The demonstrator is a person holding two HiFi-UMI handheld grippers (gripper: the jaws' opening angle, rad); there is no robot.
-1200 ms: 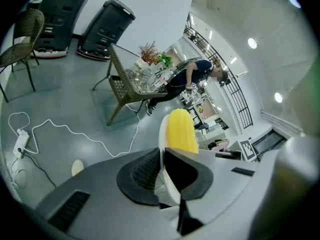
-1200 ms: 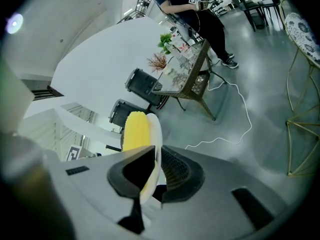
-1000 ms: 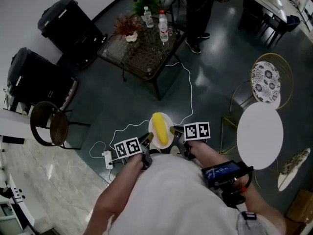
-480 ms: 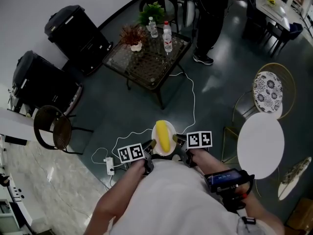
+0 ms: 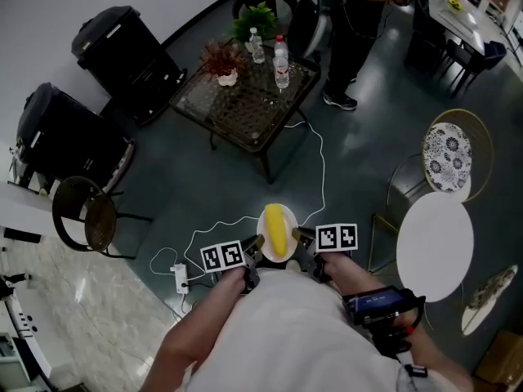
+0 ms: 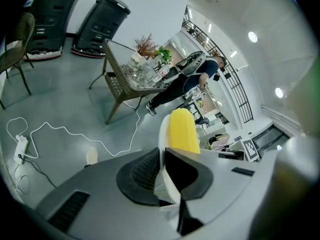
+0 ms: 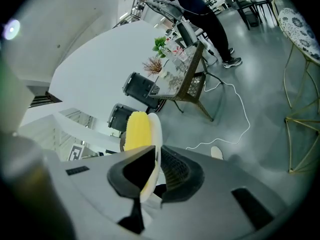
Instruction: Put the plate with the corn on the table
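plate [image 6: 162,133] is clamped at its rim by left gripper [image 6: 162,160] jaws | opposite rim is clamped by right gripper [image 7: 155,156] jaws | corn [image 6: 182,130] is carried ahead of both jaws

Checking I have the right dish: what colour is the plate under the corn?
White; the plate shows best in the left gripper view.
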